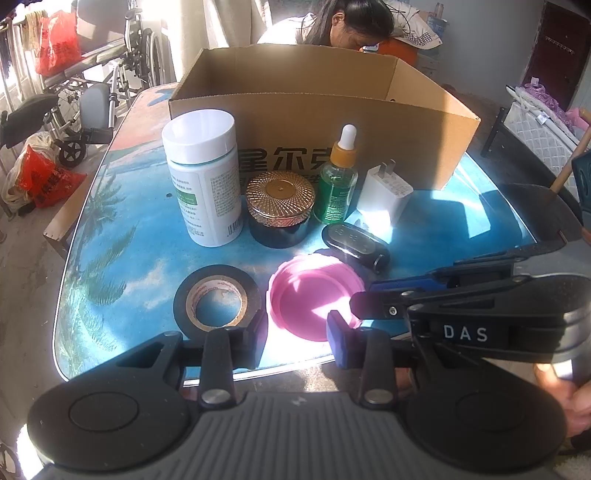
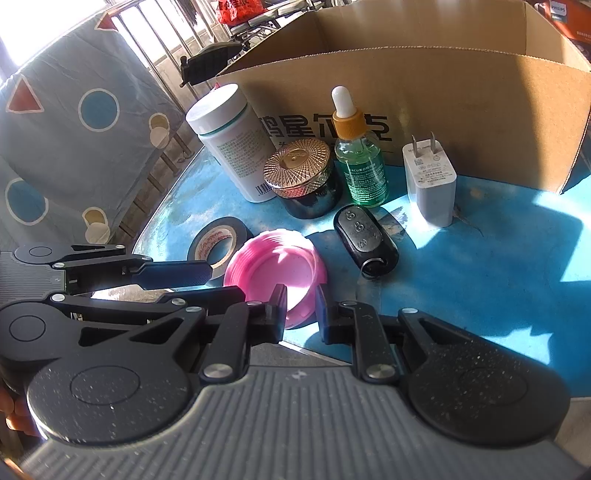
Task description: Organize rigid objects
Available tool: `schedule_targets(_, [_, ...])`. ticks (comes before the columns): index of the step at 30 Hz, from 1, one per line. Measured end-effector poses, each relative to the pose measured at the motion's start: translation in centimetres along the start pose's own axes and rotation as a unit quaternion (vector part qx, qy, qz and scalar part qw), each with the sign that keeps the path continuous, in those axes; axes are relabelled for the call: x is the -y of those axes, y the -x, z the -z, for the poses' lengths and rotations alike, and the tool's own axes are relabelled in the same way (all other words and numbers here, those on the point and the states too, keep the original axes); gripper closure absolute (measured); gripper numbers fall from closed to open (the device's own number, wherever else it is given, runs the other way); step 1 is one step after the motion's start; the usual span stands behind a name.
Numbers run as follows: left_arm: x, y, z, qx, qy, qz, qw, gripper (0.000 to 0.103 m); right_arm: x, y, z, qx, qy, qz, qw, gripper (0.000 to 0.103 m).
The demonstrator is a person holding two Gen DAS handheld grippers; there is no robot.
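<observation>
On the blue table stand a white bottle (image 1: 203, 177) (image 2: 236, 144), a gold-lidded black jar (image 1: 279, 210) (image 2: 303, 177), a green dropper bottle (image 1: 338, 184) (image 2: 360, 162) and a white charger plug (image 1: 386, 194) (image 2: 430, 184). In front lie a black key fob (image 1: 356, 247) (image 2: 365, 240), a pink lid (image 1: 314, 295) (image 2: 275, 266) and a black tape roll (image 1: 216, 299) (image 2: 218, 243). My left gripper (image 1: 297, 338) is open at the table's near edge, just before the pink lid. My right gripper (image 2: 299, 317) is open, its jaws at the pink lid's near rim, not closed on it.
An open cardboard box (image 1: 325, 107) (image 2: 424, 85) stands behind the objects. A person (image 1: 347, 22) sits beyond it. A wheelchair (image 1: 92, 92) and red bags (image 1: 44, 177) are to the left. The right gripper's body (image 1: 480, 306) crosses the left view.
</observation>
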State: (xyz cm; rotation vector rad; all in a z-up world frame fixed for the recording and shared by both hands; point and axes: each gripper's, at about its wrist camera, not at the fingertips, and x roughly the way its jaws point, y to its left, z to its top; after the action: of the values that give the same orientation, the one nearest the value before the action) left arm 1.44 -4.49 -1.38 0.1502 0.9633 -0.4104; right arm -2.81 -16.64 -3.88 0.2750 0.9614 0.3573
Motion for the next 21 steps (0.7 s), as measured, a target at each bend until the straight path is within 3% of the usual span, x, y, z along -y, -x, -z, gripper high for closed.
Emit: schedule_targets(21, [-0.06,-0.16,-0.01,-0.003,0.005,0.004,1.0,0.068,0.09,-0.01,0.08,-0.001,-0.002,-0.001,1.0,0.087])
